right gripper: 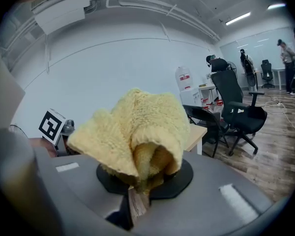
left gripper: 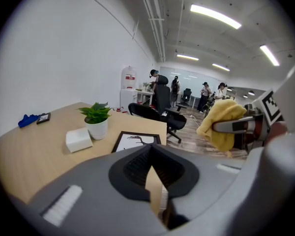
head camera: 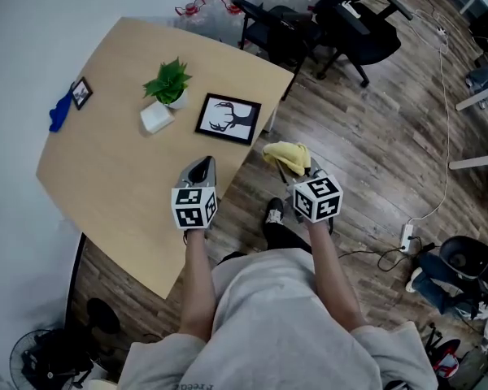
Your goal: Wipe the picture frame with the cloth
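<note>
A black picture frame [head camera: 228, 119] [left gripper: 134, 142] with a deer-antler print lies flat on the wooden table [head camera: 118, 177] near its right edge. My right gripper [head camera: 297, 166] [right gripper: 142, 181] is shut on a yellow cloth [head camera: 286, 153] [right gripper: 137, 132] [left gripper: 220, 123], held off the table's right edge above the floor. My left gripper [head camera: 201, 169] [left gripper: 155, 171] hovers over the table just short of the frame, jaws shut with nothing between them.
A potted green plant [head camera: 169, 83] and a white box [head camera: 156, 117] stand left of the frame. A small framed photo [head camera: 81, 93] and a blue object [head camera: 58, 114] lie at the far left. Black office chairs [head camera: 342, 23] stand beyond the table.
</note>
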The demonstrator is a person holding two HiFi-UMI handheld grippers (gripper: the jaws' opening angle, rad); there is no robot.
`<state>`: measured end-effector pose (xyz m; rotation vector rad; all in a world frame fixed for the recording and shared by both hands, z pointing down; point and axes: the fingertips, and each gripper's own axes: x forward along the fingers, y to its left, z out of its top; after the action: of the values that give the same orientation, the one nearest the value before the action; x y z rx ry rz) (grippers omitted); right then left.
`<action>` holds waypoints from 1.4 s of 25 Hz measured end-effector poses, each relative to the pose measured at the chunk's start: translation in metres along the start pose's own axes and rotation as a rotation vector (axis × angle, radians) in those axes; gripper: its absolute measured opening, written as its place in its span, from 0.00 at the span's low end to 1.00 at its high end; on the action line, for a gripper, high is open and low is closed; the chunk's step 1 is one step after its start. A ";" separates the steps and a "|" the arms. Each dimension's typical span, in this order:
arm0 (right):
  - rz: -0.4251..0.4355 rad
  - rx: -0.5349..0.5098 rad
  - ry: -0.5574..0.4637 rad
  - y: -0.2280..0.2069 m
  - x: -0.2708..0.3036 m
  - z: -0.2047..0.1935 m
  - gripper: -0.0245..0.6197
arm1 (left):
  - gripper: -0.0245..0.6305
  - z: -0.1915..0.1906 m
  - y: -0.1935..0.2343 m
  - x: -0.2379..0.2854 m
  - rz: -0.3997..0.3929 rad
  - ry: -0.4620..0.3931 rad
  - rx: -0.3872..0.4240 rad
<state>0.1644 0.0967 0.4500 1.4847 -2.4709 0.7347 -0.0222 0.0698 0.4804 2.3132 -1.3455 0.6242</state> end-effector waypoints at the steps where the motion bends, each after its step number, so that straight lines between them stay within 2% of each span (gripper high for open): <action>1: 0.009 -0.003 0.008 -0.006 0.002 0.001 0.11 | 0.12 0.002 -0.001 0.006 0.007 0.005 -0.005; 8: 0.028 0.047 0.035 -0.039 0.015 0.000 0.11 | 0.11 0.006 -0.009 0.033 0.020 0.056 -0.006; 16: 0.028 0.043 0.071 -0.050 0.056 0.001 0.11 | 0.12 0.010 0.011 0.061 0.001 0.107 0.010; 25: 0.036 -0.139 0.152 -0.061 0.126 0.035 0.11 | 0.12 0.019 0.078 0.114 -0.038 0.109 -0.032; 32: 0.085 -0.343 0.261 -0.069 0.187 0.046 0.11 | 0.12 -0.008 0.086 0.141 -0.137 0.216 0.072; 35: 0.114 -0.493 0.296 -0.065 0.217 0.049 0.11 | 0.12 -0.022 0.086 0.151 -0.177 0.260 0.098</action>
<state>0.1195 -0.1216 0.5120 0.9873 -2.2953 0.2957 -0.0354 -0.0642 0.5920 2.2981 -1.0011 0.9136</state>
